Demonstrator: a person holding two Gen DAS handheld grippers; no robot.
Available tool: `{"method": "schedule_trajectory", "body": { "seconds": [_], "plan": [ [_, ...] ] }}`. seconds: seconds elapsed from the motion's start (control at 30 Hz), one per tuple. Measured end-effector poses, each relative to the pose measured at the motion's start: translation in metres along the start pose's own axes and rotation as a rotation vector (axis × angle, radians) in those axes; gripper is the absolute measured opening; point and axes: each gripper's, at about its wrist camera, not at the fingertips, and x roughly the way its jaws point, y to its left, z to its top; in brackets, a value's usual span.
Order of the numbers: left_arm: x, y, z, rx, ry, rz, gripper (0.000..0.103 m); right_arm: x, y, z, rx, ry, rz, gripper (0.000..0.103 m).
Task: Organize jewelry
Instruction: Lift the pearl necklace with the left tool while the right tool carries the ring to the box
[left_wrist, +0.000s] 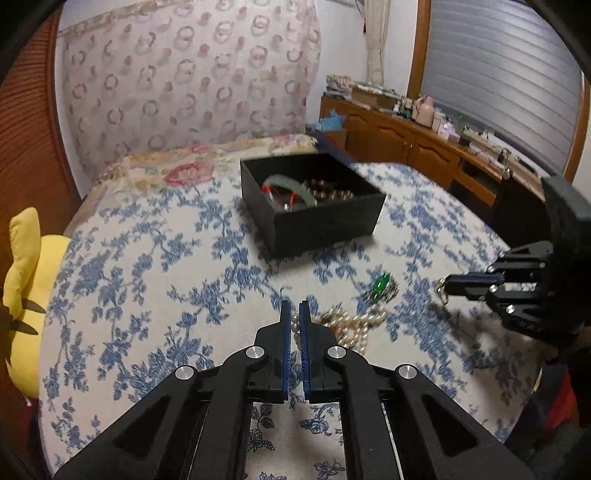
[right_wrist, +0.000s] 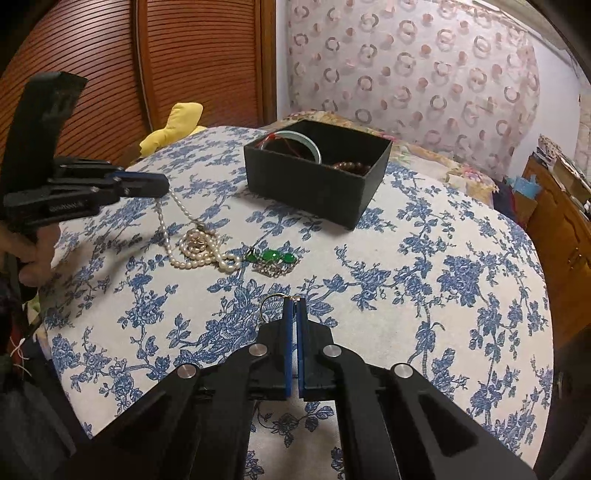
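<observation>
A black open box (left_wrist: 325, 221) (right_wrist: 314, 188) stands on the floral cloth and holds a pale green bangle (left_wrist: 291, 184) (right_wrist: 295, 142), a red cord and brown beads (left_wrist: 328, 190) (right_wrist: 352, 167). My left gripper (left_wrist: 294, 308) (right_wrist: 164, 184) is shut on a strand of the pearl necklace (left_wrist: 354, 325) (right_wrist: 199, 247), lifting one end while the rest lies in a heap. A green-stone piece (left_wrist: 380, 286) (right_wrist: 273, 258) lies beside the pearls. My right gripper (right_wrist: 294, 301) (left_wrist: 445, 286) is shut on a small metal ring (right_wrist: 271, 306) just above the cloth.
A yellow plush toy (left_wrist: 26, 295) (right_wrist: 177, 125) lies at the table's edge by a wooden slatted door (right_wrist: 129, 66). A wooden sideboard (left_wrist: 424, 147) cluttered with small items stands under the window. A patterned cloth (left_wrist: 184, 85) hangs behind the table.
</observation>
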Motion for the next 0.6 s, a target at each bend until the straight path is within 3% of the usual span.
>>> {"method": "schedule_trajectory", "body": {
  "seconds": [0.37, 0.6],
  "plan": [
    [-0.043, -0.015, 0.046, 0.023, -0.139, -0.021, 0.004, -0.02, 0.005, 0.018, -0.017, -0.063, 0.008, 0.002],
    [-0.058, -0.02, 0.072, 0.032, -0.186, -0.02, 0.004, -0.031, 0.008, 0.032, -0.025, -0.101, 0.009, 0.002]
  ]
}}
